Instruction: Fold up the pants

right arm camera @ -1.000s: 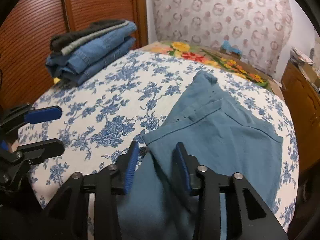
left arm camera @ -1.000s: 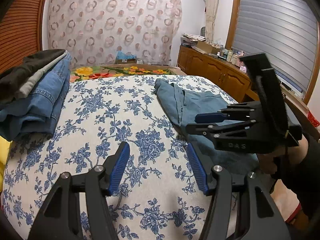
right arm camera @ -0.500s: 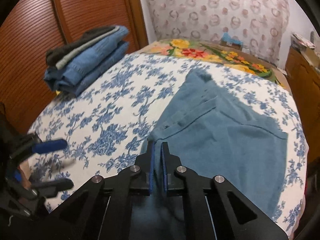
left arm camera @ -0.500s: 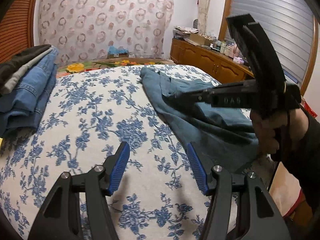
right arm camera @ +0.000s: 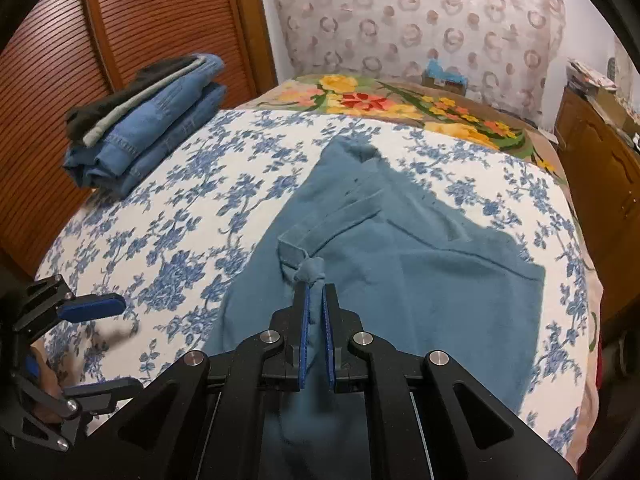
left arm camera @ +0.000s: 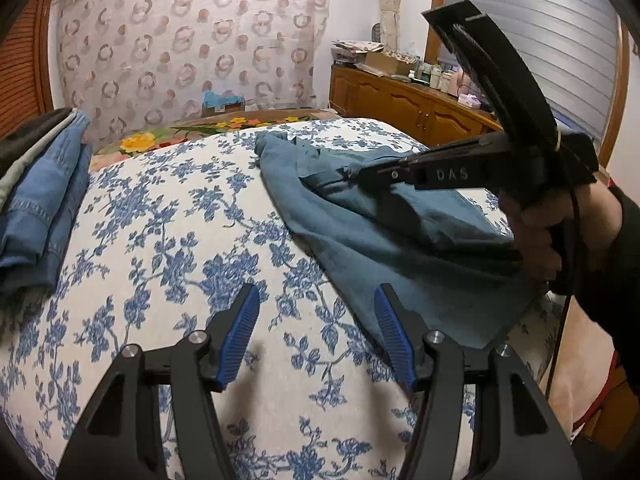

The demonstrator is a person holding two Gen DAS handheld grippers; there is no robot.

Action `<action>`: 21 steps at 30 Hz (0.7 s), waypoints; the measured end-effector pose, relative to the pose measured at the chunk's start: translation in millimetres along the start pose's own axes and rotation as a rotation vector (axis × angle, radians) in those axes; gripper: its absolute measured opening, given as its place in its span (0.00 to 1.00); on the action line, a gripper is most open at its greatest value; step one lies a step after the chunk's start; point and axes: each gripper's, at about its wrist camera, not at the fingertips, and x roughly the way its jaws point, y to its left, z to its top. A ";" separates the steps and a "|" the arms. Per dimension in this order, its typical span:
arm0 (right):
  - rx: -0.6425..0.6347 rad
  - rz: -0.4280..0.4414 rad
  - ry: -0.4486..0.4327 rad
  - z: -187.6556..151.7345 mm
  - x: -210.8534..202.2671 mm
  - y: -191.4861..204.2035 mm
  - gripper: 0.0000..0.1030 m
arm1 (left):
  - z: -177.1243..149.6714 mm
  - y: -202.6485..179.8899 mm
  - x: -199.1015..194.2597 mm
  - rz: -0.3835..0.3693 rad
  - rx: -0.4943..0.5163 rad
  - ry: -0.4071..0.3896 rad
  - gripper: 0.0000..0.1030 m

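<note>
right at the near edge, your right gripper has its blue pads pressed together on a bunched fold of the teal pants, with a knot of cloth sticking out just past the fingertips. from the left wrist view the same right gripper shows side-on, its jaws closed flat on the fabric and lifting that edge a little off the bed. your left gripper hovers over the blue-flowered bedspread with its jaws spread wide and nothing between them; its right finger sits just beside the near hem of the pants, though you cannot tell whether it touches. in the right wrist view the left gripper sits low at the left, apart from the cloth. the pants lie spread across the right half of the bed, the waistband area partly folded over, running from the near edge away toward the far end. further back on the left, a stack of folded jeans with a dark garment on top rests by the wooden slatted doors. beyond that lie a bright floral blanket and a curtain with ring patterns.
</note>
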 end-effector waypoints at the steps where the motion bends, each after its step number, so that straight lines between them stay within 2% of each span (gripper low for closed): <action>1: 0.001 -0.008 -0.002 1.5 -1.8 -3.1 0.04 | 0.9 -0.4 1.9 -0.002 0.003 0.000 0.57; 11: 0.053 -0.087 -0.024 9.2 -15.4 -46.4 0.04 | 3.4 -5.9 21.7 -0.027 0.006 0.043 0.58; 15: 0.095 -0.106 -0.011 7.3 -12.0 -65.1 0.04 | 0.8 -6.6 26.8 -0.026 0.004 0.062 0.58; 21: 0.089 -0.163 0.029 8.6 -1.7 -79.3 0.04 | -0.6 -7.9 29.7 -0.026 0.009 0.075 0.58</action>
